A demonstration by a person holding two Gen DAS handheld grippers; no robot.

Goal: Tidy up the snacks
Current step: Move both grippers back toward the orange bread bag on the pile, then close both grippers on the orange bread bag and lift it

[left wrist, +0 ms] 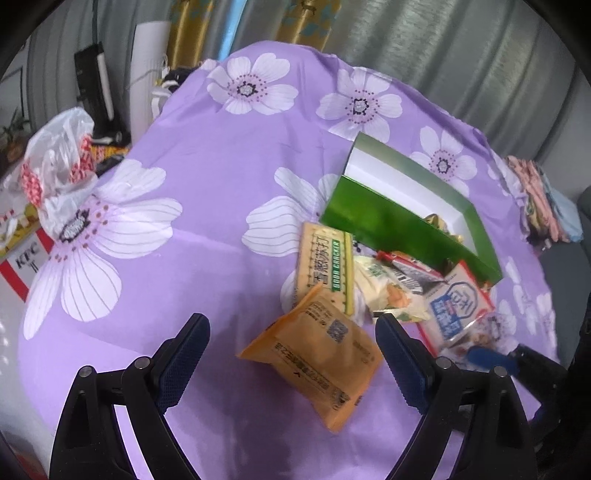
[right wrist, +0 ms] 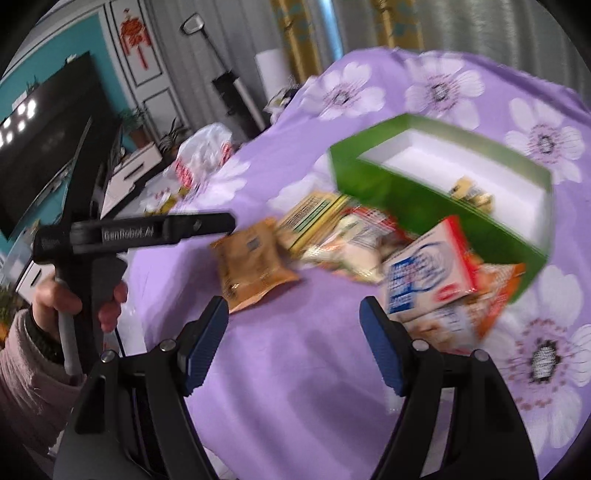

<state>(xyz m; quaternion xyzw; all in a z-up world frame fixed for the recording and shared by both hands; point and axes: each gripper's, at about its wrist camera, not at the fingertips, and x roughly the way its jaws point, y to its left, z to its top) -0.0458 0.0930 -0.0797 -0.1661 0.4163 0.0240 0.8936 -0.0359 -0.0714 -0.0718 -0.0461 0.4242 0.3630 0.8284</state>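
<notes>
Snack pile (right wrist: 369, 243) motion-blurred, box contents (left wrist: 441, 225) half hidden

We see a home living room: TV (right wrist: 40, 155), curtains (left wrist: 310, 22), potted plants (right wrist: 136, 125), floral purple cloth (left wrist: 207, 177) over the table.

Around the purple floral cloth, a busy room

A white plastic bag (left wrist: 59, 147) with red checks slumps at the cloth's (left wrist: 207, 206) left edge, right above a KFC box (left wrist: 26, 262). Gold-patterned curtains (left wrist: 188, 33) hang behind, with grey drapes (left wrist: 443, 48) alongside. Over in the right wrist view: a dark television (right wrist: 48, 147), a red paper ornament (right wrist: 135, 35) on the wall panel, potted plants (right wrist: 136, 125) beneath it.
</notes>
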